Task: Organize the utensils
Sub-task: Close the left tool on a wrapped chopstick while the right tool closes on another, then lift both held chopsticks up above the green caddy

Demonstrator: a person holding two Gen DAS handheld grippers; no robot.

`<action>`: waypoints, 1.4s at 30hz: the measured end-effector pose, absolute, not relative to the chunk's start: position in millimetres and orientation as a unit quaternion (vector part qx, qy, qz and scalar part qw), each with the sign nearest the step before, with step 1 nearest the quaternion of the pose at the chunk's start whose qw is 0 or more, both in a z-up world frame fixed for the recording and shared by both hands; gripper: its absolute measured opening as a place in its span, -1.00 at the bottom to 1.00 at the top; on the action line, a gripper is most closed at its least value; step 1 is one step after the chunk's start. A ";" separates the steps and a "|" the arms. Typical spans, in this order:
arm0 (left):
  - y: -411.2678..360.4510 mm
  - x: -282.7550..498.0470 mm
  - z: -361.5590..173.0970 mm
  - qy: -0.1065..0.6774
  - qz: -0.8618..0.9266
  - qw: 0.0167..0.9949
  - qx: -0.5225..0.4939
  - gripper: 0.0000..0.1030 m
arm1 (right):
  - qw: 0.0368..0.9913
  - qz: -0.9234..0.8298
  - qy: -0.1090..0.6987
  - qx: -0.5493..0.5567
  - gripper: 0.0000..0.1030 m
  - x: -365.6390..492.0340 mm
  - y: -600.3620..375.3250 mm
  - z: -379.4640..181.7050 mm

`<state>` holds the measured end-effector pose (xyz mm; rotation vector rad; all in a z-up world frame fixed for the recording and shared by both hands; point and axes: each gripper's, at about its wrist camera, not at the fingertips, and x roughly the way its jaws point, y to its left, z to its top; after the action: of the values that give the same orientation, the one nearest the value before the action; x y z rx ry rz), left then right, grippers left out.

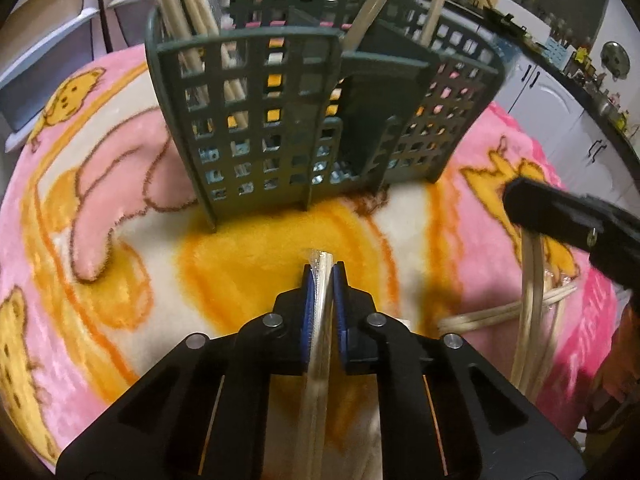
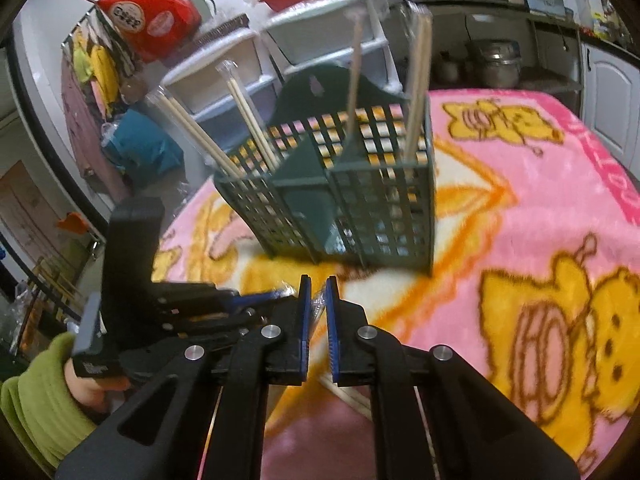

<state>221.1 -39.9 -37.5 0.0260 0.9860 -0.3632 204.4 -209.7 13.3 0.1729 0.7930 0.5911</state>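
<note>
Both grippers, left and right, are clamped on wrapped chopsticks just short of the green caddy (already part-filled), so a slippery wrapper could let a pair slide out on the lift.

Utensil basket stands mid-blanket; wrapped chopsticks upright inside it; another pair lies near the blanket's right edge.

Black tool with blue pads, silver rivets; green sleeve.
</note>
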 end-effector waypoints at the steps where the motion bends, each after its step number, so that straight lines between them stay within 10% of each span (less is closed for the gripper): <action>1: -39.1 218.6 -33.4 0.465 -0.174 0.868 0.013 -0.93 | 0.878 0.285 0.375 0.083 -0.86 203.6 -209.9 17.4; 42: -31.5 180.4 131.7 0.260 -0.187 0.946 -0.043 -0.94 | 0.929 0.287 0.221 0.075 -0.90 176.0 -234.0 124.4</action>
<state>180.4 -31.5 131.7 -0.0869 0.5290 -0.3803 176.0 -234.0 124.4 0.1528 0.4532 0.5890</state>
